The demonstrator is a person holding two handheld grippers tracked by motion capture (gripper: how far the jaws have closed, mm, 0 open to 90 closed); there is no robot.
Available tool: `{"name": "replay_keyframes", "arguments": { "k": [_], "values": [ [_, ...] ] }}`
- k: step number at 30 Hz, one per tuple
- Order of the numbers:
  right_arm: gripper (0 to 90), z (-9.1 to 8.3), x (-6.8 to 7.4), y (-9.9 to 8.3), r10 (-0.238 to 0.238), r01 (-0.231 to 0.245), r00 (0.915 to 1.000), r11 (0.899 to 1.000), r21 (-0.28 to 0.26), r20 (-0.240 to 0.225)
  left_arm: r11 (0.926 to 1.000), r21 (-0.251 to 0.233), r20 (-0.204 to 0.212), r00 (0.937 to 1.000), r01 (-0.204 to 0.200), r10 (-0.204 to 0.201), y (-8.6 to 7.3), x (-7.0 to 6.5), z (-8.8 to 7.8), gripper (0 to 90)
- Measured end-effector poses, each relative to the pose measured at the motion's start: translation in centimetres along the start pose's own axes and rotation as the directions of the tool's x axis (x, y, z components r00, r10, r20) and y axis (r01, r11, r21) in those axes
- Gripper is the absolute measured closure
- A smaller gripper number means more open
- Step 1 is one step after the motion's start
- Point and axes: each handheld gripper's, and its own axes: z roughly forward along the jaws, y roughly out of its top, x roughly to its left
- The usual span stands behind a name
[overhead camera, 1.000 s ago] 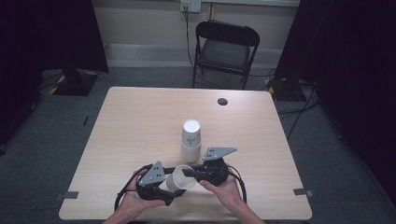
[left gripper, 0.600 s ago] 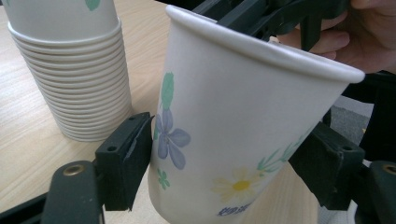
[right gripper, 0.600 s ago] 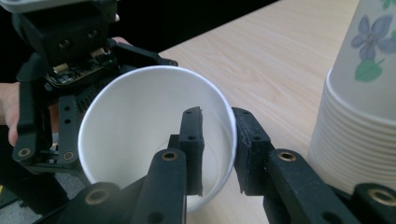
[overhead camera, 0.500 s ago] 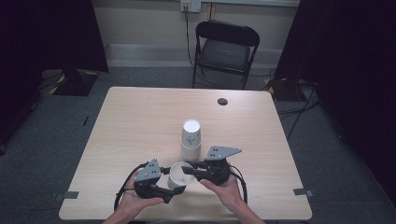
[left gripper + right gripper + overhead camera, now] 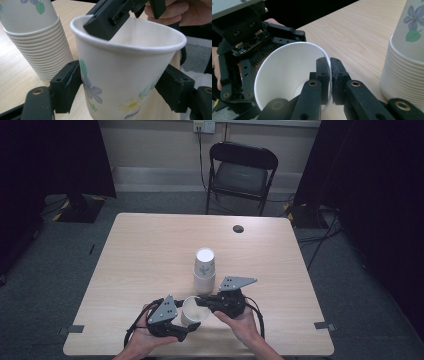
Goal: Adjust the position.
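Near the table's [image 5: 150, 245] front edge, a little left of its middle, a single floral paper cup [image 5: 192, 309], upright and open-mouthed, caught between two tools. Left gripper [image 5: 187, 327] straddling the cup's body, jaws spread fairly wide, pads against or just beside the two sides; whether truly pressing, impossible to tell. Right gripper [image 5: 204, 304] pinched narrow on the rim, one jaw inside the cup, one outside, thin wall between them. Just behind, toward the table's centre, an upside-down stack of matching paper cups [image 5: 204, 270], near but apart from the held cup. Likely trouble from here: a crushed or creased rim from too hard a pinch on such thin paper; a tear if the two grippers pull apart or twist against each other; the stack toppled by a careless swing of the right gripper close beside it.
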Motion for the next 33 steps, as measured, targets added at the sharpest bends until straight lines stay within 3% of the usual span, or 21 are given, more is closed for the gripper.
{"name": "replay_keyframes", "arguments": {
  "k": [5,15,26,33],
  "values": [
    [87.0,0.2,0.0,0.0,0.014,-0.014,0.9998,1.000,0.007,0.015,0.9999,-0.008,-0.028,0.9996,-0.009,0.009,0.1,-0.1,-0.1,21.3],
    [87.2,1.0,0.3,0.1,0.038,-0.041,0.9960,0.999,0.028,0.081,0.9996,-0.020,-0.058,0.9981,0.018,-0.019,0.2,0.1,-0.1,20.6],
    [87.1,1.8,1.2,0.1,0.024,-0.027,0.9962,0.999,0.039,0.084,0.9995,-0.026,-0.064,0.9977,0.020,-0.022,0.3,0.1,-0.1,17.3],
    [86.8,2.0,1.1,0.0,0.033,-0.038,0.9956,0.998,0.052,0.088,0.9998,-0.020,-0.061,0.9981,0.009,-0.010,0.3,0.0,-0.1,21.9]
  ]
}}
